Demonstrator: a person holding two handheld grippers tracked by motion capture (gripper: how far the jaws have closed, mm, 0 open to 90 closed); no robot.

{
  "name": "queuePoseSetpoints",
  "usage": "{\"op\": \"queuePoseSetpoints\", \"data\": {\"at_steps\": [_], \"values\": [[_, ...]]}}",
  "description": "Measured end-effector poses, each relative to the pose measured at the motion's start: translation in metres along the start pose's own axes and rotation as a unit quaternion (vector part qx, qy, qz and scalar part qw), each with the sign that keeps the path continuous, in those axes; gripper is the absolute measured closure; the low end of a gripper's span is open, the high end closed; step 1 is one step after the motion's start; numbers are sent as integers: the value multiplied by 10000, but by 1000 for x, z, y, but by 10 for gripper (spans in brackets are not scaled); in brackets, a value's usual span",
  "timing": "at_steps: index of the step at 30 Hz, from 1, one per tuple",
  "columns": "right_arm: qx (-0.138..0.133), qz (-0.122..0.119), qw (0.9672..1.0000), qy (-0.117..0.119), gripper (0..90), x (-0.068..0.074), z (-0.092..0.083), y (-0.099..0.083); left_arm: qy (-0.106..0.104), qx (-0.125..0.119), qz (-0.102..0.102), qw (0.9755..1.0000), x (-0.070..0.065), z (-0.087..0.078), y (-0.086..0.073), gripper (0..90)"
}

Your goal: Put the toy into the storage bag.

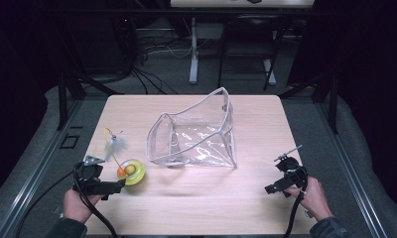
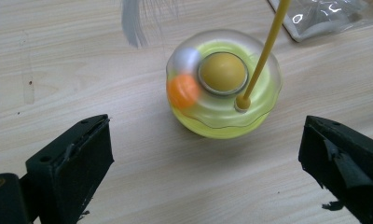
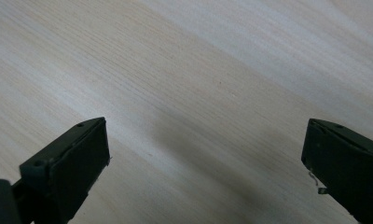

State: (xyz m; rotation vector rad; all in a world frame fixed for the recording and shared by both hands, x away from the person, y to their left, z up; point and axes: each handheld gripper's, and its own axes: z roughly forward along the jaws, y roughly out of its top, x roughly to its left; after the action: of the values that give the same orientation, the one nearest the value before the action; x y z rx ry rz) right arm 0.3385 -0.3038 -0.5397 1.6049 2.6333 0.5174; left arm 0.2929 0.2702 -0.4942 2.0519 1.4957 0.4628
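Toy: a yellow domed cat toy (image 2: 224, 84) with an orange ball (image 2: 183, 90) inside, on the table's (image 1: 246, 196) near-left part; probably light, smooth plastic, liable to slip.
Hold: best across the dome's sides; the thin wand (image 2: 264, 51) and feather (image 1: 115, 145) look flimsy.
Left gripper (image 2: 205, 163): jaws wide apart, empty, just short of the toy.
Right gripper (image 1: 281, 183): jaws wide, empty, over bare wood.
Room: clear pouch (image 1: 196, 134) mid-table; near edge close.
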Motion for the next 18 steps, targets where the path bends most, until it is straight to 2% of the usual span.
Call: {"op": "queuePoseSetpoints", "data": {"at_steps": [1, 2, 5, 6, 7, 8, 11, 13, 15, 18], "values": [[131, -91, 9999, -29, 0, -1, -1, 1, -1, -10, 3, 10000, 0, 0, 1, 26], [142, -151, 9998, -78, 0, -1, -1, 1, -15, -15, 9, 10000, 0, 0, 1, 26], [200, -165, 9996, -74, 0, 0, 0, 1, -12, -58, -35, 10000, 0, -1, 2, 26], [305, -227, 9991, -184, 0, 2, -1, 2, -34, -75, -13, 10000, 0, -3, 3, 27], [308, -255, 9991, -131, 0, 2, 1, 1, -30, -91, -15, 10000, -1, -3, 4, 27], [342, -292, 9987, -226, 0, 3, 1, 1, -30, -102, -12, 9999, -1, -3, 4, 27], [365, -367, 9984, -205, 2, 4, 4, 2, -38, -113, 13, 9999, -2, -4, 5, 27], [436, -424, 9977, -310, 3, 4, 6, 2, -25, -163, 23, 9999, -2, -5, 6, 27], [504, -460, 9974, -241, 0, 5, 10, 2, -35, -171, 18, 9998, -1, -5, 6, 27], [666, -510, 9961, -278, 0, 6, 13, 2, -64, -211, -18, 9998, -1, -7, 9, 30]]}}
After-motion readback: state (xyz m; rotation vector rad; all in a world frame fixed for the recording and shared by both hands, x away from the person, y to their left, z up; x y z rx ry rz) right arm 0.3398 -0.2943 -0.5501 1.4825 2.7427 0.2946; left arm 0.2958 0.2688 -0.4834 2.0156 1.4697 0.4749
